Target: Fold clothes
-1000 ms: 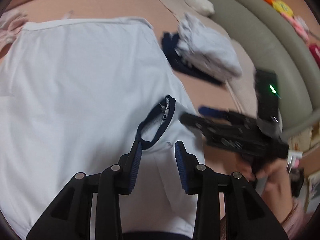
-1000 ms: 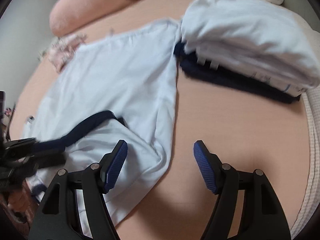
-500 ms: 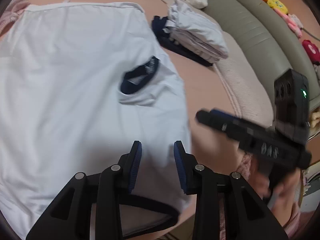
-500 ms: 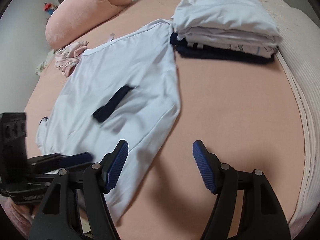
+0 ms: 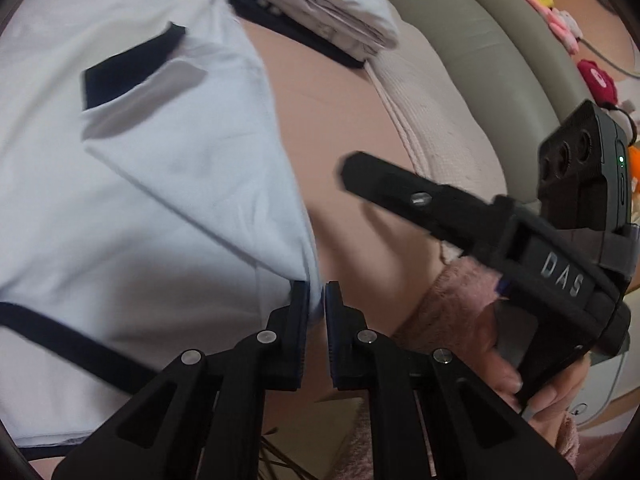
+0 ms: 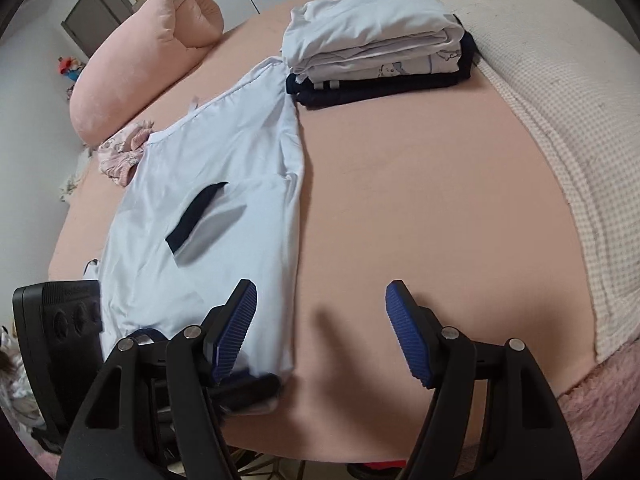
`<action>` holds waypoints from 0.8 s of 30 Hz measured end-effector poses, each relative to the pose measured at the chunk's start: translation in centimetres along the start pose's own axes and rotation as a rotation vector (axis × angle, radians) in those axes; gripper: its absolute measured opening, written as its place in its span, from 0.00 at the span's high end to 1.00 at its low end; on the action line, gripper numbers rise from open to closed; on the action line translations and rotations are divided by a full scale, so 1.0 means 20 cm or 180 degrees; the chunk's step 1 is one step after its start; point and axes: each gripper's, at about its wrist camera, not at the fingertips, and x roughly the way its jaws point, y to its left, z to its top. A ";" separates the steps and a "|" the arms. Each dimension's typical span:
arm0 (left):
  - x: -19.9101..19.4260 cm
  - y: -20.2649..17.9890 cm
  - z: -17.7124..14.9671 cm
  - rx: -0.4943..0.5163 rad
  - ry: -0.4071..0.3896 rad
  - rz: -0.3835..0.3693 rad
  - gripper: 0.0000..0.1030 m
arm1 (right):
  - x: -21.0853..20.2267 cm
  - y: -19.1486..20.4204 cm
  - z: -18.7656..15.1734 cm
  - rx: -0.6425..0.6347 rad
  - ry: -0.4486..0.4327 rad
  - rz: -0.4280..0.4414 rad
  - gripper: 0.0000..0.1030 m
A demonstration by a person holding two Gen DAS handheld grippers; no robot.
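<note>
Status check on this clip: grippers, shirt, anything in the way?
Left gripper closing on shirt edge. Right gripper open, empty, over bed. Shirt flat, sleeve folded in. Folded stack touches far corner.

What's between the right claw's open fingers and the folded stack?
Only bare pink sheet, as the right wrist view shows. The right claw is open and empty; the folded stack sits far back.

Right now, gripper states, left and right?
Left gripper: jaws closing on the near corner of the white T-shirt, fabric between the pads.
Right gripper: open, empty, above the pink bedsheet.
</note>
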 end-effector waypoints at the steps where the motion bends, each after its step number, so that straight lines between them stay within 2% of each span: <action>1: -0.02 0.00 0.00 -0.0035 -0.0021 -0.0035 0.82 | 0.01 0.00 0.00 -0.0013 0.0024 -0.0014 0.33; 2: -0.05 0.01 0.00 -0.0063 -0.0058 -0.0082 0.75 | 0.01 0.00 0.00 -0.0026 0.0049 -0.0028 0.33; 4: -0.12 0.04 -0.01 -0.0107 -0.0149 -0.0113 0.69 | 0.02 0.00 -0.02 -0.0041 0.0056 -0.0089 0.33; 8: -0.22 0.15 0.00 -0.0336 -0.0304 -0.0049 0.69 | -0.01 0.00 -0.07 -0.0125 0.0109 -0.0051 0.33; 13: -0.23 0.18 0.02 -0.0404 -0.0368 -0.0043 0.69 | 0.05 0.12 -0.16 -0.0559 0.0315 0.0016 0.33; 18: -0.18 0.16 0.09 -0.0358 -0.0360 -0.0044 0.69 | 0.13 0.23 -0.24 -0.0939 0.0299 -0.0406 0.33; 22: -0.14 0.16 0.18 -0.0427 -0.0445 -0.0092 0.69 | 0.10 0.22 -0.26 -0.0916 0.0152 -0.0685 0.34; 24: -0.14 0.16 0.19 -0.0413 -0.0447 0.0019 0.69 | 0.07 0.18 -0.26 -0.0890 0.0124 -0.0904 0.39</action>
